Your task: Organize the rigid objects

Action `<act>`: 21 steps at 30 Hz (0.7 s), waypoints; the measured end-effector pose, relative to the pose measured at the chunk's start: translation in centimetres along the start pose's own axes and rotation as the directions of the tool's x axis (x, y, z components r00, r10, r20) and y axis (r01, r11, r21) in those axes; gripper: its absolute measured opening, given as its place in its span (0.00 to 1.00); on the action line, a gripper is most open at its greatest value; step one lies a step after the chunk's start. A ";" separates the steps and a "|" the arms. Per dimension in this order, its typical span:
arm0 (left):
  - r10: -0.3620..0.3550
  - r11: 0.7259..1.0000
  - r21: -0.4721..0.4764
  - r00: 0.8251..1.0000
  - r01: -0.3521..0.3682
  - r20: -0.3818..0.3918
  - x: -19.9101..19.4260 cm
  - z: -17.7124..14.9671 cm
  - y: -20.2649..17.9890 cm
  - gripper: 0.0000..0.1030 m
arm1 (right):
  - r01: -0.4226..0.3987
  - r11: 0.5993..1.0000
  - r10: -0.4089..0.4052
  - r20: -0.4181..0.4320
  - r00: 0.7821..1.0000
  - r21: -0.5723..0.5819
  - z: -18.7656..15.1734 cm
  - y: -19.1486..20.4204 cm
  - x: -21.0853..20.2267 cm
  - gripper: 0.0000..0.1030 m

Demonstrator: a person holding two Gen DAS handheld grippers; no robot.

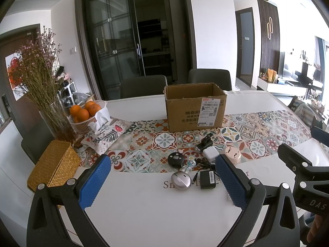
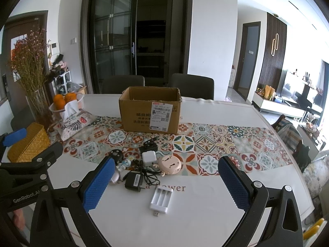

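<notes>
Currently, step: nothing picked up yet; the start of gathering.
Left gripper (image 1: 164, 177): fingers spread wide, empty, above the table (image 2: 205, 216).
Right gripper (image 2: 164, 177): fingers spread wide, empty.
Gadgets: clustered on the near table, well short of the open cardboard box (image 2: 150, 111).
Battery charger (image 2: 161, 198): nearest piece, lying flat, long axis running near-to-far, USB plug toward the camera.
Next move: likely lowering over the charger's narrow width.

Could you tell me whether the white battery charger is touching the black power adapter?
Apart. The right wrist view shows bare tabletop between the battery charger and the power adapter.
</notes>
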State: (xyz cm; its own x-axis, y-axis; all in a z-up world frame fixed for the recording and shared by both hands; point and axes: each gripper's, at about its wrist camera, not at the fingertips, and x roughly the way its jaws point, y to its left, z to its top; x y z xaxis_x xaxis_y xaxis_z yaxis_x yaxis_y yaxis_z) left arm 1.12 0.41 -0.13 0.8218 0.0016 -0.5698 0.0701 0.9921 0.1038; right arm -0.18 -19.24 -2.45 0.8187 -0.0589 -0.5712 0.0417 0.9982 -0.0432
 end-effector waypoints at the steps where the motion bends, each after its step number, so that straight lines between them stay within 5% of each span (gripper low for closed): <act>1: 0.000 1.000 0.000 1.000 0.000 -0.001 0.1 0.0 0.0 1.00 | -0.002 1.000 0.002 0.001 1.000 0.000 -0.1 0.0 0.0 0.98; 21: -0.016 1.000 0.002 1.000 0.016 -0.026 1.0 -0.4 -0.1 1.00 | 0.000 1.000 0.000 -0.011 1.000 0.001 0.1 0.1 0.1 0.98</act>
State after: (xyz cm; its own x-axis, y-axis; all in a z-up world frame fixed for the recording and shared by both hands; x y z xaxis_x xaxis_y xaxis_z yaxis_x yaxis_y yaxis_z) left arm 1.74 0.36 -1.07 0.8058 -0.0114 -0.5920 0.0843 0.9918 0.0957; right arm -0.02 -19.13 -2.42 0.8122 -0.0591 -0.5804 0.0421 0.9982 -0.0427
